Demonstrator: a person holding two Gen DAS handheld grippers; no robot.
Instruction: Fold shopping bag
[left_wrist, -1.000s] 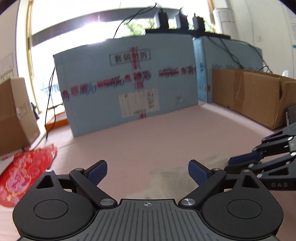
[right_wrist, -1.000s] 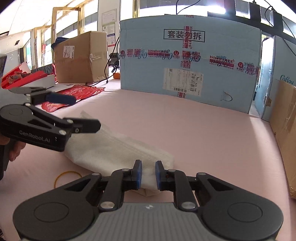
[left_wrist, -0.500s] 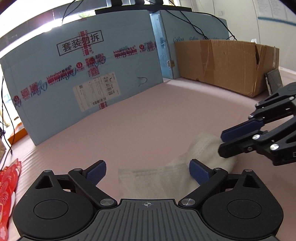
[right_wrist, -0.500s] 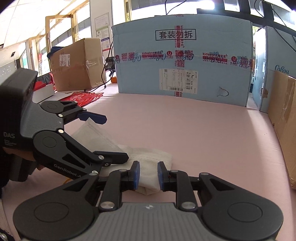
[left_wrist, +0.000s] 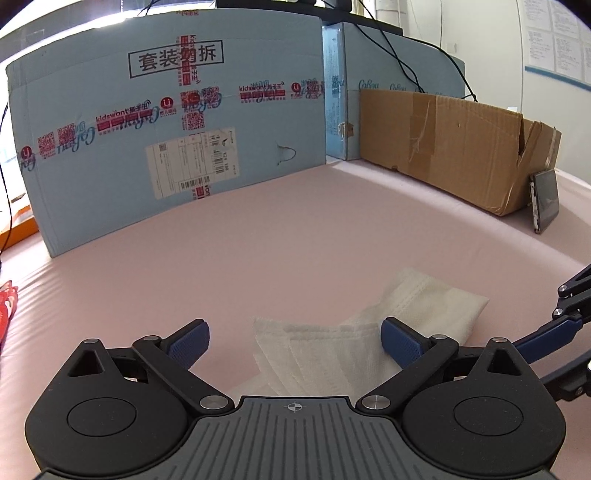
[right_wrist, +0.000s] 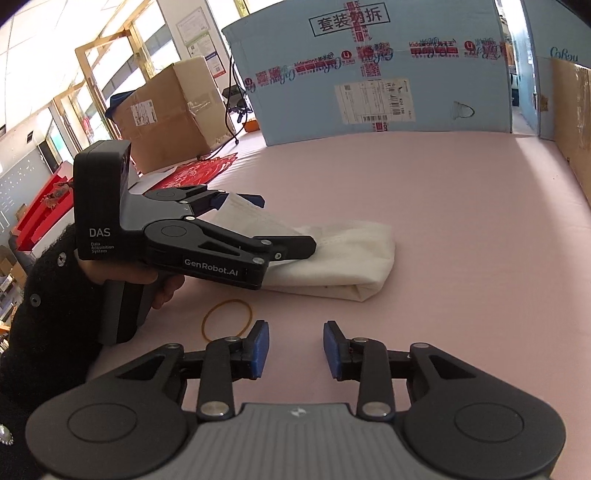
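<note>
Left gripper at 9 o'clock, jaws wide apart, straddling folded white fabric shopping bag on pink tabletop. Yellow rubber band at 7 o'clock of bag. Right gripper at 6 o'clock, jaws opening, nothing between.

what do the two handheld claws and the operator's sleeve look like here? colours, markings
Both claws are matte black linkage frames with round pivot discs, silver bolts, a ribbed grey nose and blue textured pads. The left claw has a boxy black camera housing marked "DAS Data Acquisition System", "GenRobot.AI" printed on its side, and a grey pistol handle. The right claw matches it. The sleeve is fuzzy black knit with small studs. No cables visible.
</note>
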